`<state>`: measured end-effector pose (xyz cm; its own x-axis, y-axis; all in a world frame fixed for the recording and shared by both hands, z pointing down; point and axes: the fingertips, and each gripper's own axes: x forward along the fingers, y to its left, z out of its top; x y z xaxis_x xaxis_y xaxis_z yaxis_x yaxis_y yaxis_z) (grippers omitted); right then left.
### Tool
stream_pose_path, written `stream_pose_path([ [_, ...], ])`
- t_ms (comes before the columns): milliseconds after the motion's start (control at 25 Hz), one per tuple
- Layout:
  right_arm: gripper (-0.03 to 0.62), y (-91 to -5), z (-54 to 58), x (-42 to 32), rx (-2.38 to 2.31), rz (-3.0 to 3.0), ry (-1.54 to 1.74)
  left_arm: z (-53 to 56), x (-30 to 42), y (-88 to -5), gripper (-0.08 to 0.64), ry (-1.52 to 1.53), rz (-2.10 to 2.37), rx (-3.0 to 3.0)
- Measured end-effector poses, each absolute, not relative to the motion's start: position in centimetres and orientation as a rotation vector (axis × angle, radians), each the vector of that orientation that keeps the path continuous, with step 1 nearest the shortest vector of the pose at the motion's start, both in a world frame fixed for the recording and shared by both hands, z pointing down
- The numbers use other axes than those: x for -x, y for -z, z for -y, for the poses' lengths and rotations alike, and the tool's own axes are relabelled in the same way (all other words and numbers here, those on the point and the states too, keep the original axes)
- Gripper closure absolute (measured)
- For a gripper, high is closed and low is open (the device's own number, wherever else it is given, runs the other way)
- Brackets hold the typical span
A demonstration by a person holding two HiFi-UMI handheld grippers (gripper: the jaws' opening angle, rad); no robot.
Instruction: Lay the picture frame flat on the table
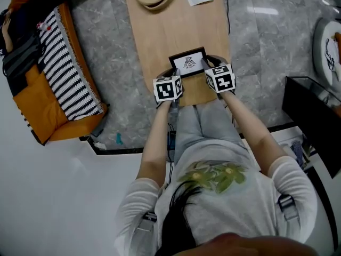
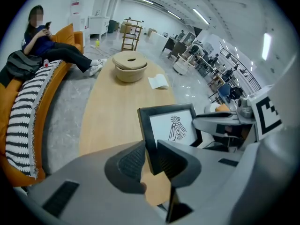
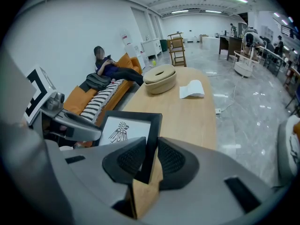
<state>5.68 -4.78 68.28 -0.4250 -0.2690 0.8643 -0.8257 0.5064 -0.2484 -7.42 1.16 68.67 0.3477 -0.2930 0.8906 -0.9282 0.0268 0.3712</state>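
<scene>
Grip is two-sided: my left tongs (image 2: 151, 159) pinch the 9 o'clock edge of the black rectangular picture frame (image 1: 188, 63) with a bird print, my right tongs (image 3: 148, 161) pinch its 3 o'clock edge. The frame leans back, print facing me, over the 6 o'clock end of the long oval wooden desk (image 1: 160, 31).

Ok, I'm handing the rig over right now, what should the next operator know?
Left gripper: jaws shut on the picture frame's left edge.
Right gripper: jaws shut on its right edge.
Frame: tilted, picture side up, over the near end of the wooden table; not flat yet.
Done: gripped on both sides.
Left: lower it flat, then release.
</scene>
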Motion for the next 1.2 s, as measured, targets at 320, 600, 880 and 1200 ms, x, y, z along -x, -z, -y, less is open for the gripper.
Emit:
stream_pose_path([
  [320, 0.505, -71.4, 4.8, -5.5, -0.873, 1.923, -0.898, -1.2, 7.6, -71.5, 0.474, -0.721, 1.157, -1.482],
  [600, 0.505, -74.3, 4.8, -5.4, -0.856, 1.912, -0.912, -1.1, 7.6, -74.4, 0.474, -0.720, 1.145, -1.470],
  [880, 0.505, -76.5, 5.3, -5.3, -0.846, 1.898, -0.919, -0.9, 7.7, -76.5, 0.474, -0.719, 1.146, -1.458],
  [1200, 0.505, -78.5, 5.4, -5.5, -0.839, 1.874, -0.947, -0.6, 7.5, -78.5, 0.471, -0.764, 1.127, -1.484],
])
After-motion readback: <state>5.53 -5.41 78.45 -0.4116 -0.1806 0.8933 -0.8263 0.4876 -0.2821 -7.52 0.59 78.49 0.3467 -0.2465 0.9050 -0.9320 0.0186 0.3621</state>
